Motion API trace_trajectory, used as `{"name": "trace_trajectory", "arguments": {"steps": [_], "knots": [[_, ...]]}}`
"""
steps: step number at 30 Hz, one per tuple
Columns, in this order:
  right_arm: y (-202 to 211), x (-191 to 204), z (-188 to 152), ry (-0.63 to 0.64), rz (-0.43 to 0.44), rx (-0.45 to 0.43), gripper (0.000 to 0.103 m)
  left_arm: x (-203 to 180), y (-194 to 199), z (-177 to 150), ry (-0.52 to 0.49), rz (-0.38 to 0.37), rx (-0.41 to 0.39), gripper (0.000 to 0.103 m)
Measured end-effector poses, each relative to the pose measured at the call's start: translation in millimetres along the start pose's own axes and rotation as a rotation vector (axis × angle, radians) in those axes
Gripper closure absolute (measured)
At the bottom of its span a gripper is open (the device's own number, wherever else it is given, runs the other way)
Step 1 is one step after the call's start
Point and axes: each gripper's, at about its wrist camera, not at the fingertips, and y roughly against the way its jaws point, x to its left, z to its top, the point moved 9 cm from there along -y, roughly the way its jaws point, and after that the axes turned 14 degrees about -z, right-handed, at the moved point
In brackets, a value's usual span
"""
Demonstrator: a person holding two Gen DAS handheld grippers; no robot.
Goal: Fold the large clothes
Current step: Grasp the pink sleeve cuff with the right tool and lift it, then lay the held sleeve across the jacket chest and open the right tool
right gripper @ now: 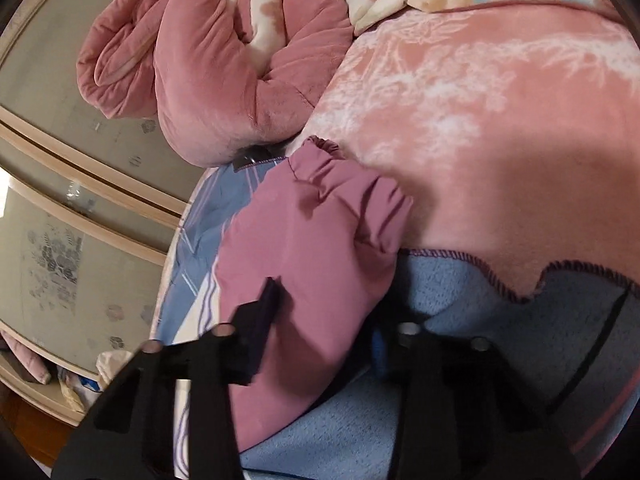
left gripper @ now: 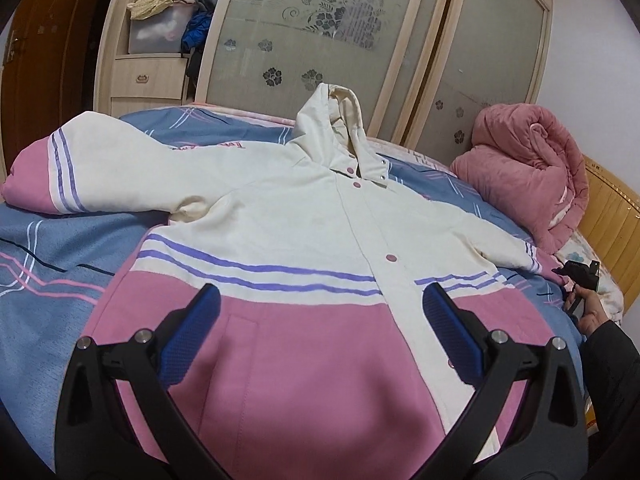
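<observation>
A cream and pink hooded jacket (left gripper: pixel 288 216) with purple stripes lies front up on the bed, its sleeves spread to both sides. My left gripper (left gripper: pixel 320 312) is open and empty above the jacket's pink hem. In the right wrist view, my right gripper (right gripper: pixel 320 320) has its fingers on either side of the pink right sleeve cuff (right gripper: pixel 320 232). One finger (right gripper: pixel 264 312) lies on top of the sleeve; the other is hidden under it. The right gripper also shows in the left wrist view (left gripper: pixel 580 276) at the far right, by the sleeve end.
The bed has a blue striped sheet (left gripper: pixel 52 256). A rolled pink quilt (left gripper: pixel 532 168) sits at the head of the bed and a pink flowered blanket (right gripper: pixel 480 120) lies beside the sleeve. Wardrobe sliding doors (left gripper: pixel 304 40) stand behind the bed.
</observation>
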Motion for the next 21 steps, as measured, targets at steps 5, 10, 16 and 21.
{"name": "trace_trajectory", "arguments": {"steps": [5, 10, 16, 21], "knots": [[28, 28, 6, 0.059, 0.041, -0.100, 0.095, -1, 7, 6, 0.014, -0.013, -0.013, 0.002], [97, 125, -21, 0.303, 0.052, -0.316, 0.095, -1, 23, 17, 0.024, -0.019, -0.059, 0.002], [158, 272, -147, 0.673, 0.211, -0.426, 0.095, -5, 35, 19, 0.016, -0.023, -0.060, 0.002], [151, 344, -292, 0.949, 0.284, -0.363, 0.095, -6, 38, 16, 0.019, -0.032, -0.053, 0.002]]}}
